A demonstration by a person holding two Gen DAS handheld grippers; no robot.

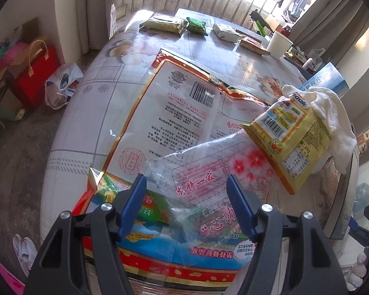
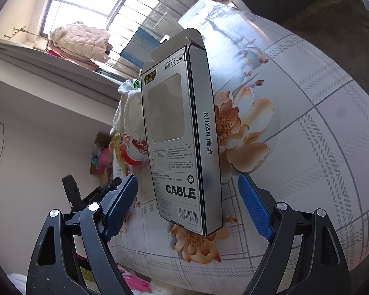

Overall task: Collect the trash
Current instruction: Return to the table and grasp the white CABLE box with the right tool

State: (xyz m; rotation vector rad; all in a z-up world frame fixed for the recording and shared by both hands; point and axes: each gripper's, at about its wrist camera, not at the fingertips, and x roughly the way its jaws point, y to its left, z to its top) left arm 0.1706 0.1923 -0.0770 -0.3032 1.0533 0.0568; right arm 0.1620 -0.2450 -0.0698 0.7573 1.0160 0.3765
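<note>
A round worktop (image 1: 91, 103) under a glossy floral cloth printed with orange blossoms and grey grid lines carries everything. On the concrete floor to its left stand a red paper gift bag with yellow handles (image 1: 38, 73), a knotted clear plastic shopping bag (image 1: 61, 84) just beside it, and a pair of white slippers (image 1: 24, 248) nearer the camera. In the right wrist view a cream quilted blanket (image 2: 82, 40) lies heaped on the window ledge in front of the barred window (image 2: 91, 2).

1 large printed bag (image 1: 174, 113), 1 clear wrapper (image 1: 209, 172), 1 yellow snack packet (image 1: 290, 132), 4 far packets (image 1: 164, 23), 1 paper cup (image 1: 279, 44), 1 cable box (image 2: 182, 132), 1 white cloth (image 1: 332, 120)
</note>
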